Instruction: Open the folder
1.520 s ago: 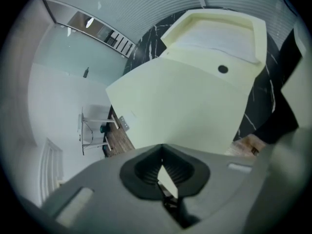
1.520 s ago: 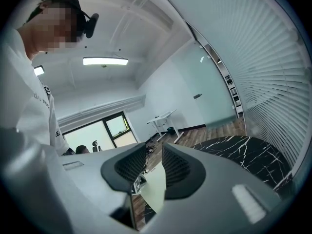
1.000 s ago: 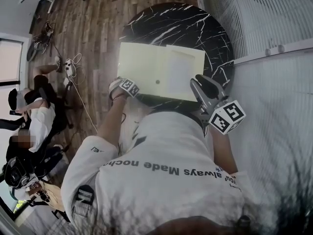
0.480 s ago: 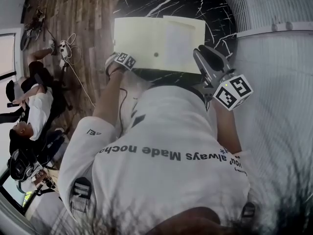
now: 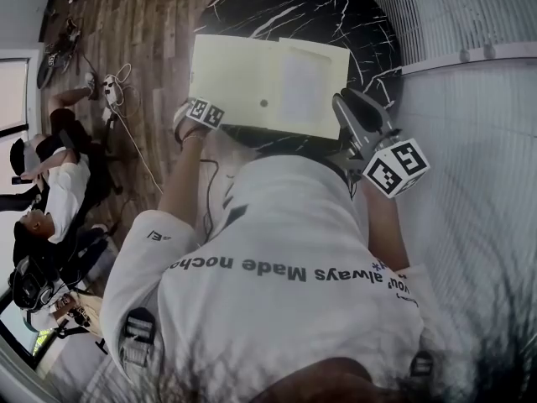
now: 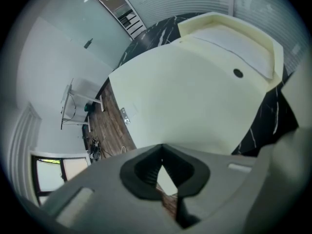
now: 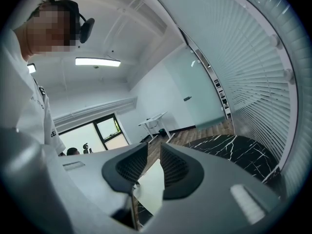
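A pale yellow folder (image 5: pixel 252 82) lies closed on the round black marble table (image 5: pixel 285 7), its flap held by a dark snap button (image 5: pixel 263 103). My left gripper (image 5: pixel 201 112) sits at the folder's near-left corner. In the left gripper view its jaws (image 6: pixel 162 152) meet at the tips over the folder's (image 6: pixel 195 96) edge, with a pale corner showing between them. My right gripper (image 5: pixel 346 107) is at the near-right corner. Its jaws (image 7: pixel 152 152) have just been closing and stand apart, the folder's corner (image 7: pixel 151 189) low between them.
The table's near edge is against my body. Ribbed blinds (image 5: pixel 470 15) run along the right side. On the wooden floor to the left are cables (image 5: pixel 117 99) and a seated person (image 5: pixel 50 183). A white desk (image 6: pixel 78 101) stands farther back.
The head view has shifted, so the folder sits higher in the picture. My left gripper has rolled a little at the near-left corner. The right gripper stays at the near-right corner.
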The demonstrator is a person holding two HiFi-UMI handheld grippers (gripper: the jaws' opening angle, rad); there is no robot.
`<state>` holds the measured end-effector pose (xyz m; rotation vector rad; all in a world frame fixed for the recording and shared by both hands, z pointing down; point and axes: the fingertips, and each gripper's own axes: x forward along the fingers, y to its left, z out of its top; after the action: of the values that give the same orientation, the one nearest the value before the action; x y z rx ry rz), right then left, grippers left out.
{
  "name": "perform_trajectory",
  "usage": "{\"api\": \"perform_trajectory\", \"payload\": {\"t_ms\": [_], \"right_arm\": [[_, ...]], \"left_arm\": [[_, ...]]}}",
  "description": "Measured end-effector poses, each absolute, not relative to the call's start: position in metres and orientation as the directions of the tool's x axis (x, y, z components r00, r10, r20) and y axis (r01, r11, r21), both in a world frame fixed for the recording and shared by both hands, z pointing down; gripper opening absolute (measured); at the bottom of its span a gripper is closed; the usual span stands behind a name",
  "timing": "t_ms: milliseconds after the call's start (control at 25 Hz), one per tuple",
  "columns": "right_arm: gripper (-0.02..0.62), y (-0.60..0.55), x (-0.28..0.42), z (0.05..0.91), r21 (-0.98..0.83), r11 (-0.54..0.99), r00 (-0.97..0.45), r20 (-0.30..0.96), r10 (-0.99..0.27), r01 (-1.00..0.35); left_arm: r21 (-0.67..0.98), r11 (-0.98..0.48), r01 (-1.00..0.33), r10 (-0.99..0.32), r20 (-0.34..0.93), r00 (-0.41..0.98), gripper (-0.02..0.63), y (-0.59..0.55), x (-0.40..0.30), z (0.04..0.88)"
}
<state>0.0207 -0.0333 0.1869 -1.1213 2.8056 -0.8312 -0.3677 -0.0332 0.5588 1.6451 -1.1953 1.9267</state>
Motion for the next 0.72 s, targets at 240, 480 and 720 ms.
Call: {"api": "perform_trajectory", "payload": {"t_ms": [240, 480, 720], "right_arm": [[0.075, -0.035, 0.028, 0.186, -0.473, 0.601, -0.738, 0.181, -0.65, -0.645], [0.068, -0.034, 0.03, 0.185, -0.467, 0.603, -0.739, 0.184, -0.649, -0.646], [0.06, -0.034, 0.032, 0.183, -0.443, 0.613, -0.735, 0.183, -0.653, -0.654]], "left_arm": [[-0.412, -0.554, -0.723, -0.325, 0.907, -0.268, 0.002, -0.041, -0.356, 0.517], [-0.422, -0.496, -0.758, -0.417, 0.882, -0.219, 0.002, -0.047, -0.331, 0.468], [-0.408, -0.431, -0.805, -0.501, 0.85, -0.162, 0.002, -0.052, -0.312, 0.428]]}}
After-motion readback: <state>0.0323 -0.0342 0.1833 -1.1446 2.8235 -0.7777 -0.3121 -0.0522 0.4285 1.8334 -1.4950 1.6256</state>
